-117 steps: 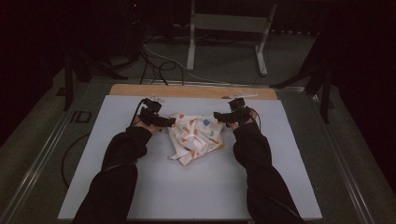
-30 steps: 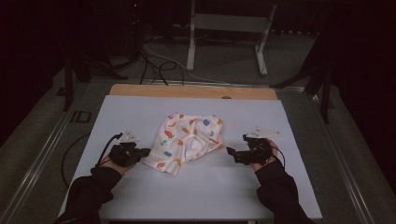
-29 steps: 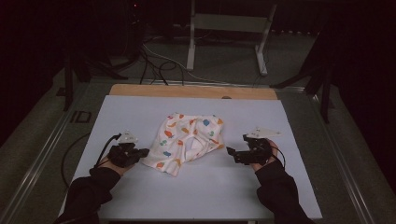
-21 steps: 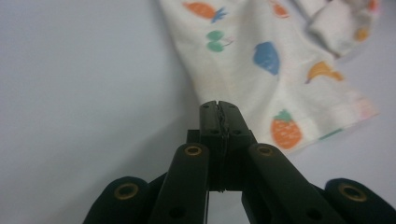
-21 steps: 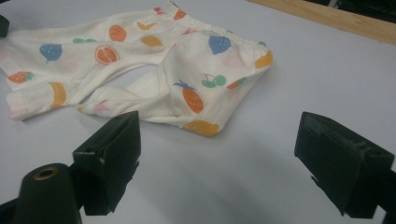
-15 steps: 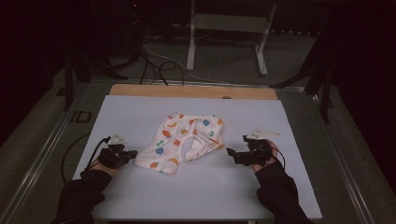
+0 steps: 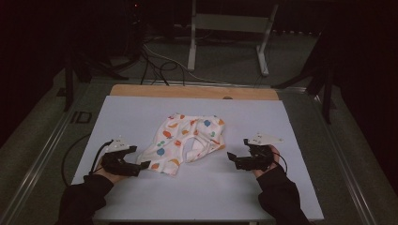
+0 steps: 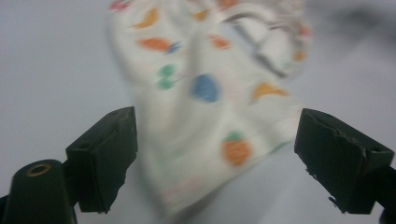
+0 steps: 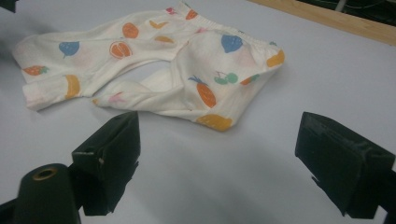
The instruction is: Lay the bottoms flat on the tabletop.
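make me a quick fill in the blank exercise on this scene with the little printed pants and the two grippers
1. The fruit-print pants lie on a pale ____ table.
2. The left gripper has its jaws ____ at the leg end of the pants.
3. The right gripper points at the pants but stays ____ from them.
4. Along the table's far edge runs a strip of ____.

Missing words: blue; open; apart; wood

A dim lab (or studio): white-topped table (image 7: 141,108), floor cables (image 7: 159,61), metal stand (image 7: 225,28).
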